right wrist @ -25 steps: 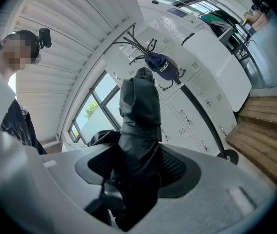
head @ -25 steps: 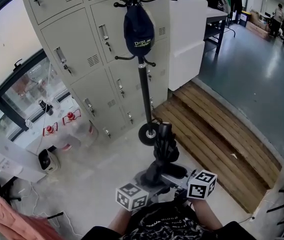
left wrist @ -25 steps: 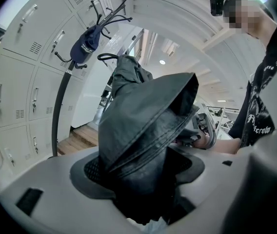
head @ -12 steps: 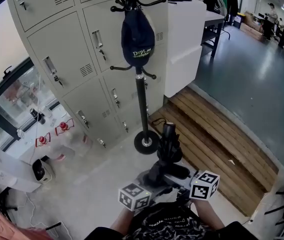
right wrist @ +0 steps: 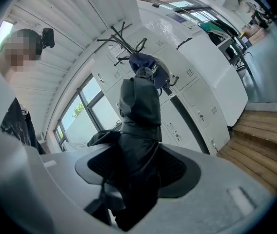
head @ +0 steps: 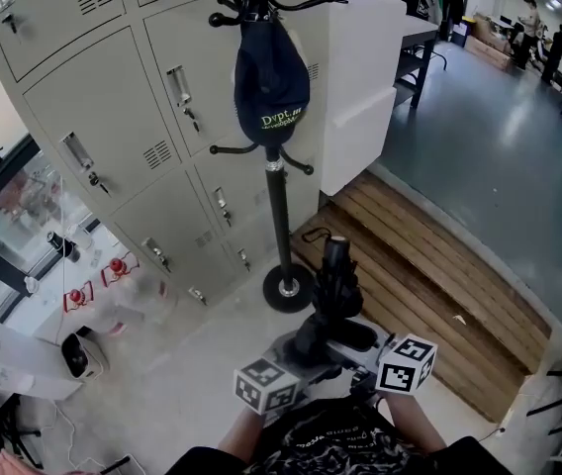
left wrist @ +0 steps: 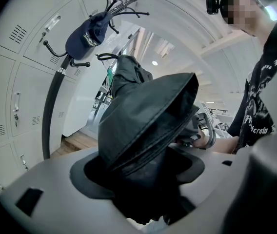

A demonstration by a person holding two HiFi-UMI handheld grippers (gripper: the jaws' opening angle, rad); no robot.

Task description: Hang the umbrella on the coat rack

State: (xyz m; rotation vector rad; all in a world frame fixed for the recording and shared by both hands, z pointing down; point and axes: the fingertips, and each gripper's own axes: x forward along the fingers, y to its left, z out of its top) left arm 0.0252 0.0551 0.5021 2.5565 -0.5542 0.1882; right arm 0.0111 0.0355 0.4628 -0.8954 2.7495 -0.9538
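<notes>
umbrella [head: 334,283]: folded, black; soft slippery fabric over stiff shaft, probably light | where: before the person, short of coat rack [head: 279,216] | left gripper [left wrist: 143,179]: clamped on bunched canopy | right gripper [right wrist: 133,179]: clamped likewise | hang by end loop [head: 314,235]

Grey lockers [head: 103,107] with vented doors and latch handles stand at left. Navy cap [head: 271,77] hangs before them. Wooden platform [head: 429,285] lies at right, with the white cabinet [head: 362,77] behind it.

— What sort of place is shown?
— An office locker area: grey metal lockers [head: 103,117] are seen just behind the coat rack [head: 279,216], and a desk [head: 425,36] on polished floor [head: 499,137] beyond it.
</notes>
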